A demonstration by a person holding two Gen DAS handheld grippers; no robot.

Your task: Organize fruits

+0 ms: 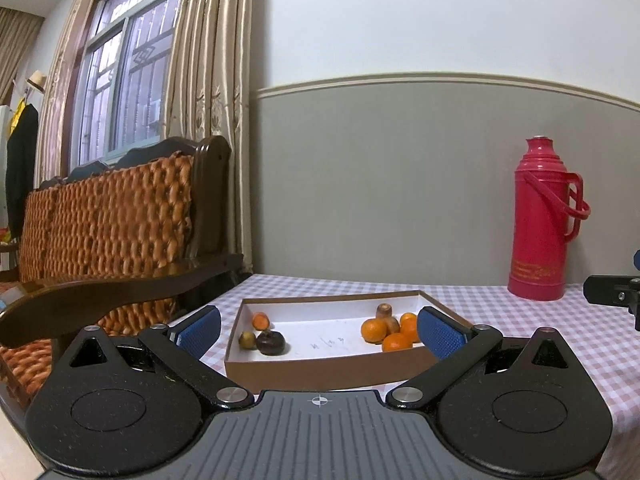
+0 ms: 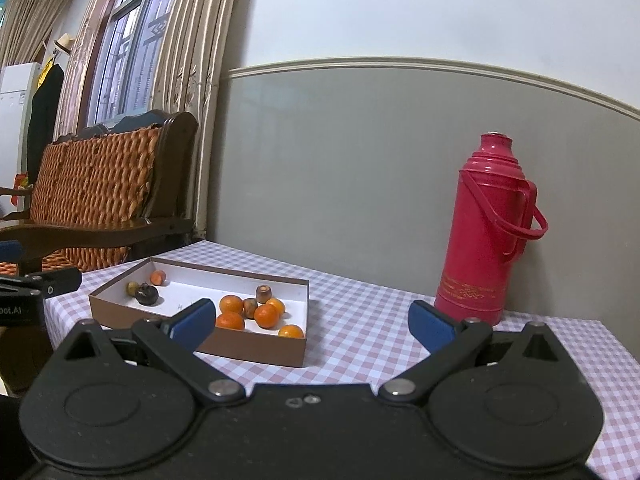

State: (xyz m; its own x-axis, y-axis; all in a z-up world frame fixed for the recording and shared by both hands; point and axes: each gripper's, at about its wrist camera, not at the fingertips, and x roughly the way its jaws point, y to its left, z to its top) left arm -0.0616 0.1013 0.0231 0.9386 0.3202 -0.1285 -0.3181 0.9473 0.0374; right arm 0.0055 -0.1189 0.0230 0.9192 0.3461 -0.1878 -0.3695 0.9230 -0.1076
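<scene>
Left gripper: jaws spread wide, nothing between the blue pads; it hangs in front of the box, level with its near wall.
Right gripper: also wide apart and empty, held over the checked tablecloth at about 4 o'clock from the box.
Box: shallow, brown outside, white inside, lying flat on the cloth; all the fruit sits in it.
Oranges: a cluster of small ones toward the box's 3 o'clock end, some touching one another; one orange lies alone in the near corner.
Brown pieces: two stubby ones in among the oranges.
Dark fruit: at the 9 o'clock end, touching a small olive-coloured fruit.
Orange stub: at 12 o'clock from the dark fruit, slightly apart.
Red thermos: upright against the wall, at 2 o'clock from the box, well apart.
Wooden chair: with a woven cushion, beyond the table's 9 o'clock edge.
</scene>
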